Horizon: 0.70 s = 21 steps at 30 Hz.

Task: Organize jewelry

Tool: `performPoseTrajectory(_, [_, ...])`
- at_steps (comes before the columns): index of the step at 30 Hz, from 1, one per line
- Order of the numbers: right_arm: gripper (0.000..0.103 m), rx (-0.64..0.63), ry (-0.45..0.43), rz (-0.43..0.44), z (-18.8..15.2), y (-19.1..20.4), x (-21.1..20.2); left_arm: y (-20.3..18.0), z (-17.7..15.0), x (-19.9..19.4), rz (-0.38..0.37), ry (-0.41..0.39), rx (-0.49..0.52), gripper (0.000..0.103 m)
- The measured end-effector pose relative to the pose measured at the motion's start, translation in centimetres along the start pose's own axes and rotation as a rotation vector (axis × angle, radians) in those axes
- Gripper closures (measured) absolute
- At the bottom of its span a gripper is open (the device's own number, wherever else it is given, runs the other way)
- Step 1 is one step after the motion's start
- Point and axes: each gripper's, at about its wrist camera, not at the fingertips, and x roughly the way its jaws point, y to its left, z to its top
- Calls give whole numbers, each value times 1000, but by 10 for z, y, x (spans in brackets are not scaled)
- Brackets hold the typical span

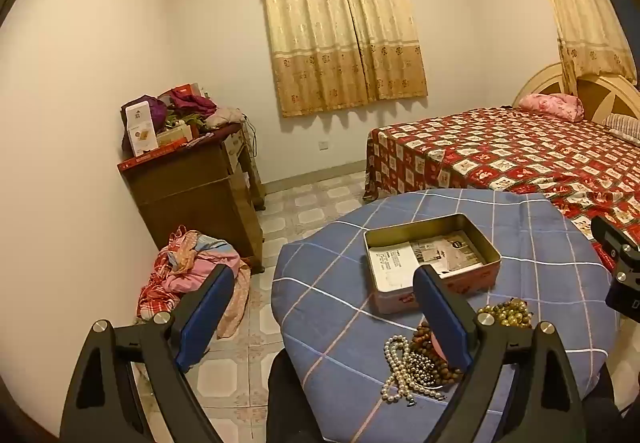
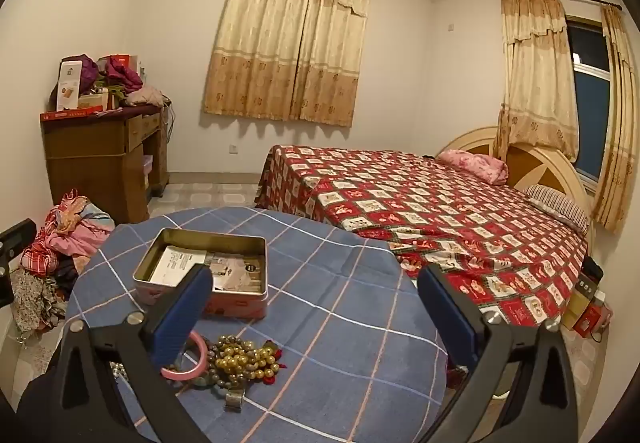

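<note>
The round desk [image 2: 340,283] under a blue checked cloth carries an open rectangular metal tin [image 2: 208,267] near its middle, holding only printed papers. A tangled heap of bead and pearl jewelry [image 1: 424,359] lies loose at the near edge, so sorting looks unstarted. The left gripper [image 1: 324,319] and right gripper [image 2: 316,315] hover wide apart, holding nothing.

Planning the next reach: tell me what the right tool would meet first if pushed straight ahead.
Probably the blue checked tablecloth, just right of the open tin. The right tool is open and empty; depth is uncertain.
</note>
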Motion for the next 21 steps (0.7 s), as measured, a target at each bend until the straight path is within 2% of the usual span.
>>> performPoseTrajectory(21, [0, 15, 15, 13, -4, 2, 3, 5, -1, 5, 0, 5, 6, 12])
